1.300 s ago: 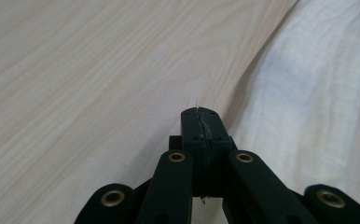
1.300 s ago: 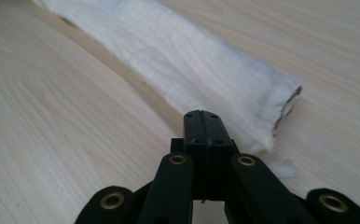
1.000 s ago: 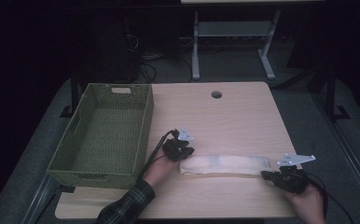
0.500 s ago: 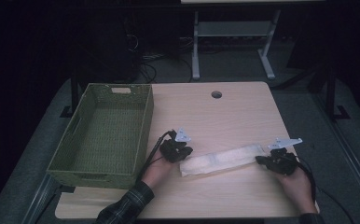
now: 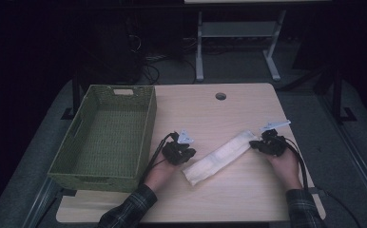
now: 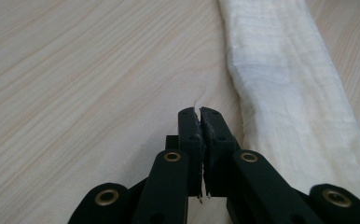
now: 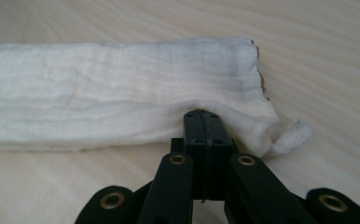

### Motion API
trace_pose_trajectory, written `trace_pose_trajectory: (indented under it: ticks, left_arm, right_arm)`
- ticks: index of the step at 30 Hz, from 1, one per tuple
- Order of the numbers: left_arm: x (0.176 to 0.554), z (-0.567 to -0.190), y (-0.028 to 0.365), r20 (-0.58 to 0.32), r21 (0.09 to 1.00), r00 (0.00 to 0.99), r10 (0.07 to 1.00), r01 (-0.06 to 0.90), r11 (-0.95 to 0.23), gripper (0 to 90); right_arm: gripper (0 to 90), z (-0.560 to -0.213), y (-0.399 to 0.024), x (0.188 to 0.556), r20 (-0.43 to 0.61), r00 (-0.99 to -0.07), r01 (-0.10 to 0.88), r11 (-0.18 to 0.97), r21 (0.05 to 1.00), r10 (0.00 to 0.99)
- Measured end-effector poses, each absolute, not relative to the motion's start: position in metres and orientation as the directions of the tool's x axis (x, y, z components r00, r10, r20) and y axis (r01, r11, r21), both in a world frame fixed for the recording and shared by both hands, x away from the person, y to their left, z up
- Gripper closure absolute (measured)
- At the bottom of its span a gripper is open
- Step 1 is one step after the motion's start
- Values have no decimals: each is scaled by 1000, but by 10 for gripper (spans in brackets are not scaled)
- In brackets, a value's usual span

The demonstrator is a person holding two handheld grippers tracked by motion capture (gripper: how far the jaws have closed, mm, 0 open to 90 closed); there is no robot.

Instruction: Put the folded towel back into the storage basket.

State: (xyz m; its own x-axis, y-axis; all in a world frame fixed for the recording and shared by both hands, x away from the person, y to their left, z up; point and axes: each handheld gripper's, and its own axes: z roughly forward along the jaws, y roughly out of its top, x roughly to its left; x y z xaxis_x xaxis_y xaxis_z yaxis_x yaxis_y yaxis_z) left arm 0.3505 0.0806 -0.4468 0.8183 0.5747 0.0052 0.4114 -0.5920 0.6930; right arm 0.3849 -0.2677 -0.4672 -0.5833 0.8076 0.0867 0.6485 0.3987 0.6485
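Note:
A long folded white cloth [image 5: 219,156] lies slantwise on the wooden table [image 5: 229,199], its far end up to the right. My right gripper [image 5: 256,144] is shut on that far end; in the right gripper view the jaws [image 7: 201,115] pinch the cloth's [image 7: 122,93] near edge beside a bunched corner. My left gripper [image 5: 189,154] rests on the table just left of the cloth's near end. Its jaws [image 6: 200,113] are shut with nothing between them, and the cloth [image 6: 280,84] runs past on their right.
A green woven basket [image 5: 146,118] stands empty on the left part of the table, close to my left hand. A round cable hole [image 5: 220,96] sits near the far edge. Dark floor, cables and a stand's legs lie beyond.
My right gripper has moved away from me and slightly left, dragging the cloth's right end with it, so the cloth turned from lying crosswise to slantwise. The left gripper stayed put.

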Motion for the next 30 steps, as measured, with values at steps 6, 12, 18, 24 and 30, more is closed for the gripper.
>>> trace_pose_trajectory:
  ticks: [6, 12, 18, 24, 30]
  left_arm:
    - [349, -447, 81, 3, 689, 819, 574, 414, -594, 871]
    - [341, -450, 83, -20, 669, 817, 576, 439, -599, 885]
    - [332, -454, 87, -41, 641, 836, 548, 442, -627, 896]
    - [321, -457, 82, -79, 634, 867, 491, 424, -647, 896]
    - [309, -457, 73, -91, 632, 895, 437, 391, -669, 896]
  right_arm:
    - [899, -467, -254, 404, 69, -591, 636, 412, 653, 804]
    - [897, -465, -259, 389, 87, -578, 625, 371, 687, 812]
    - [894, -457, -274, 368, 92, -577, 590, 336, 735, 812]
    - [887, -451, -283, 360, 98, -563, 576, 304, 759, 820]
    - [879, -451, -286, 361, 93, -564, 569, 304, 764, 821]
